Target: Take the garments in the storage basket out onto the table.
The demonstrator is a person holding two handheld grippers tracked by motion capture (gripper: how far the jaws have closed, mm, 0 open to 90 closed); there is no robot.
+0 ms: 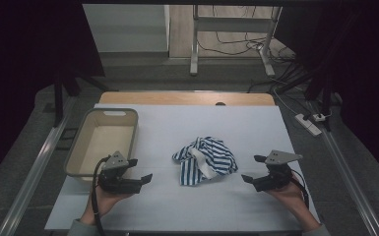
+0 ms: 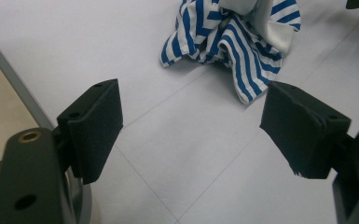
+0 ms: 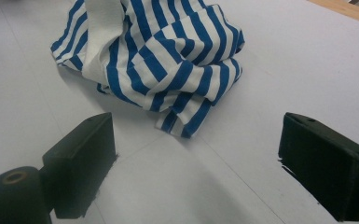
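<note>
Both the left gripper and the right gripper are gaping wide and holding nothing. Between them, at centre frame, the crumpled blue-and-white striped cloth is lying on the white table; likely light, limp, best pinched at a raised fold.

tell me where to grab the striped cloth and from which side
Take the striped cloth at the loose corner that trails out flat toward the right gripper. That flap lies thin on the table and apart from the bunched middle, so open fingers can probably close on it. Come in low from the right.
</note>
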